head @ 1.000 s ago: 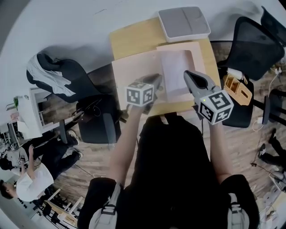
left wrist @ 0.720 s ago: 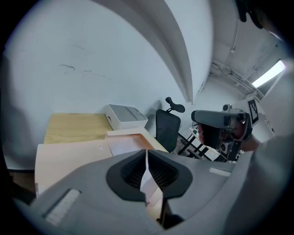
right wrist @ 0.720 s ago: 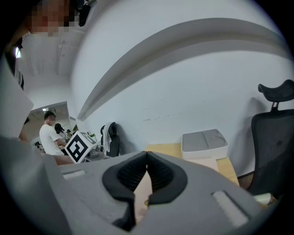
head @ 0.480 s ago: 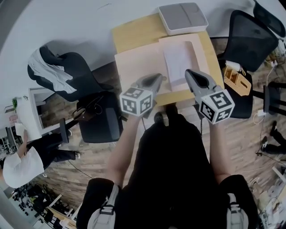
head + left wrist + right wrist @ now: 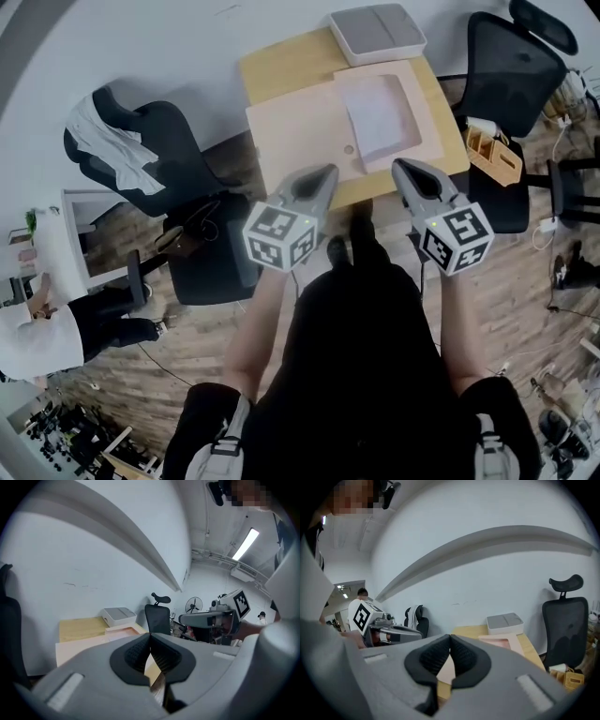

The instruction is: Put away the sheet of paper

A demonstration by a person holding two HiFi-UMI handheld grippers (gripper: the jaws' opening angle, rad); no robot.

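Both grippers are hovering over the table's (image 5: 281, 73) near edge, close to the person's body, and neither is touching anything.

Left gripper (image 5: 328, 173): the jaws are meeting pad to pad with nothing between them. Right gripper (image 5: 400, 166): the same, closed and empty, as its own view is showing.

The sheet (image 5: 380, 114) is lying flat inside the pink tray (image 5: 429, 111). The tray is sitting on the right part of the pink mat (image 5: 291, 141), and the grey box (image 5: 375, 30) is standing beyond it at the table's far edge.

Key relation: the sheet is lying ahead of both grippers, almost straight ahead of the right one and ahead and to the right of the left one. The right gripper is therefore the nearer. The sheet's long axis is running away from the person, with the far end leaning slightly left, so a short edge is facing the grippers.

Judgement: with the sheet lying squarely in the tray and both grippers empty and clear, the task is looking finished or nearly so. If the sheet is needing another grasp, the right gripper is having the shorter reach, onto that near short edge.
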